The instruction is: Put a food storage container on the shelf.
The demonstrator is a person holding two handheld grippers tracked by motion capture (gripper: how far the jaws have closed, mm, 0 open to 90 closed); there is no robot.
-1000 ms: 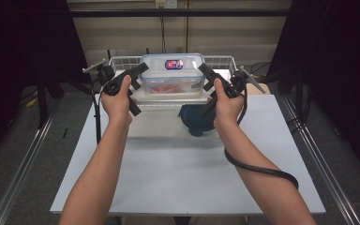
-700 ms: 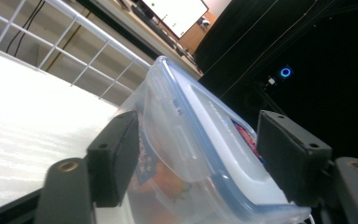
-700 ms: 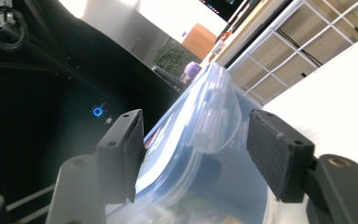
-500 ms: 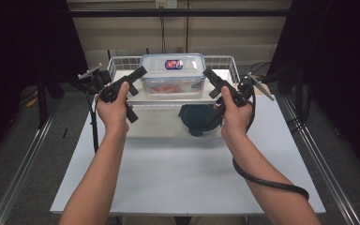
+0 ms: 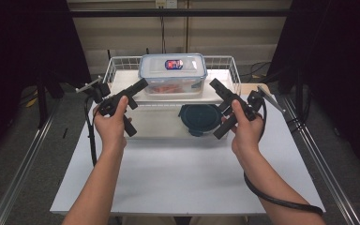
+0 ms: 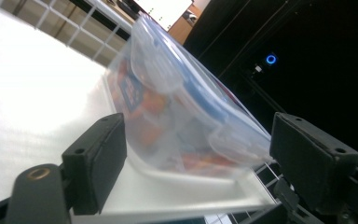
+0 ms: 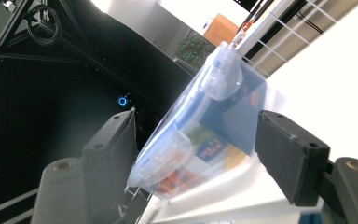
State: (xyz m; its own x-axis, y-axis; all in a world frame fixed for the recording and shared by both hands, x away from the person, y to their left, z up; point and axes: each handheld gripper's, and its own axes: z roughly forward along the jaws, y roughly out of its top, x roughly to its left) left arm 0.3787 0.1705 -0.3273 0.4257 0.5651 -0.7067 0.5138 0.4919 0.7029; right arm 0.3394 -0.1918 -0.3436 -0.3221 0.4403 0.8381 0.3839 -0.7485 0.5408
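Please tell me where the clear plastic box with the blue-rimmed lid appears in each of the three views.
High view: the plastic box is at top centre, on the white shelf.
Left gripper view: centre, between the jaws.
Right gripper view: centre, between the jaws.
Shared landmark: its red and blue label.

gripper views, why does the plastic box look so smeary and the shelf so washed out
In the left gripper view the lidded plastic box is soft and smeared, out of focus or motion-blurred, and the white shelf blows out to glare. In the right gripper view the box blurs the same way against an overexposed backdrop. In the high view it is evenly lit and sharp, surroundings dark.
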